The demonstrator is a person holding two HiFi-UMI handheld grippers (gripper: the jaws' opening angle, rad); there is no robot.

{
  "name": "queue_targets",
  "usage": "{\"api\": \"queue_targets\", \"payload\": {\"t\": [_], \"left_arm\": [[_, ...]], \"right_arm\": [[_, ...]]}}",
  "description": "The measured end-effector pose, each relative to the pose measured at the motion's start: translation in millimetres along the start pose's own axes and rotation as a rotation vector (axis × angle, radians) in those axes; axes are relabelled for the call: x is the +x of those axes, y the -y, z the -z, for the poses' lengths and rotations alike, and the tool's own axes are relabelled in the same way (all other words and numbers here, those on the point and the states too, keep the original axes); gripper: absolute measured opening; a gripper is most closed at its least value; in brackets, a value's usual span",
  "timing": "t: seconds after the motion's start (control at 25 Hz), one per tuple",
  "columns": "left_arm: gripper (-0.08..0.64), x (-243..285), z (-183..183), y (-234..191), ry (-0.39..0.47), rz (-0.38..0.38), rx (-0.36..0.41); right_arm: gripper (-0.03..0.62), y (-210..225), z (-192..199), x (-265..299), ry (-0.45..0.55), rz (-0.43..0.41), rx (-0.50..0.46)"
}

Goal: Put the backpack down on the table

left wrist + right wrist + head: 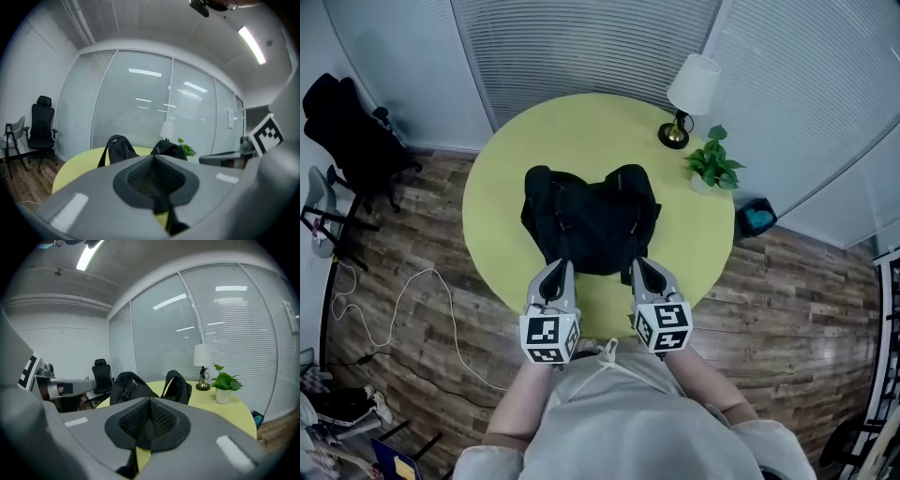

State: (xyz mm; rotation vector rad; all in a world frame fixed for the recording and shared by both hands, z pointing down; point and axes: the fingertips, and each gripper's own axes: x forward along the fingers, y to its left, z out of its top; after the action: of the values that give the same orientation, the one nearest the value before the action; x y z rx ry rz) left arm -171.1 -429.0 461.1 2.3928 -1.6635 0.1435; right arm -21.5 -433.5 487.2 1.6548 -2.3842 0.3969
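A black backpack (pixel 591 220) lies on the round yellow-green table (pixel 581 122), straps toward me. My left gripper (pixel 560 265) and right gripper (pixel 639 264) sit side by side at the backpack's near edge, over the table's front rim. Both are shut, pads pressed together with nothing between them. In the left gripper view the backpack (pixel 121 149) rises just beyond the shut left gripper (pixel 152 157). The right gripper view shows the backpack (pixel 131 385) the same way past the shut right gripper (pixel 149 401).
A white-shaded lamp (pixel 689 94) and a small potted plant (pixel 712 164) stand at the table's far right. A black office chair (pixel 352 131) is off to the left. A white cable (pixel 403 291) lies on the wooden floor, and a blue-lined bin (pixel 757 218) sits right of the table.
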Motion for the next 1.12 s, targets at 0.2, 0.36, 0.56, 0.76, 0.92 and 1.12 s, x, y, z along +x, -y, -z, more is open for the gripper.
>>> {"api": "queue_targets", "payload": {"t": [0.2, 0.36, 0.56, 0.76, 0.92, 1.12], "left_arm": [[0.006, 0, -8, -5, 0.009, 0.016, -0.018], [0.006, -3, -9, -7, -0.004, 0.041, -0.056], [0.006, -2, -10, -10, -0.012, 0.06, -0.087], [0.006, 0, -9, -8, -0.018, 0.064, -0.055], [0.006, 2, -8, -4, -0.022, 0.075, -0.034], [0.006, 1, -5, -4, -0.037, 0.061, -0.017]], "right_arm": [[-0.002, -10, -1, 5, -0.022, -0.015, -0.003], [-0.002, -17, -6, 6, -0.014, -0.022, -0.009], [-0.001, -19, -5, 10, -0.024, -0.013, -0.025], [-0.001, -19, -2, 11, -0.037, -0.014, -0.028], [0.0, -21, -3, 12, -0.03, -0.019, -0.042], [0.0, -23, -3, 9, -0.013, -0.015, -0.063]]}}
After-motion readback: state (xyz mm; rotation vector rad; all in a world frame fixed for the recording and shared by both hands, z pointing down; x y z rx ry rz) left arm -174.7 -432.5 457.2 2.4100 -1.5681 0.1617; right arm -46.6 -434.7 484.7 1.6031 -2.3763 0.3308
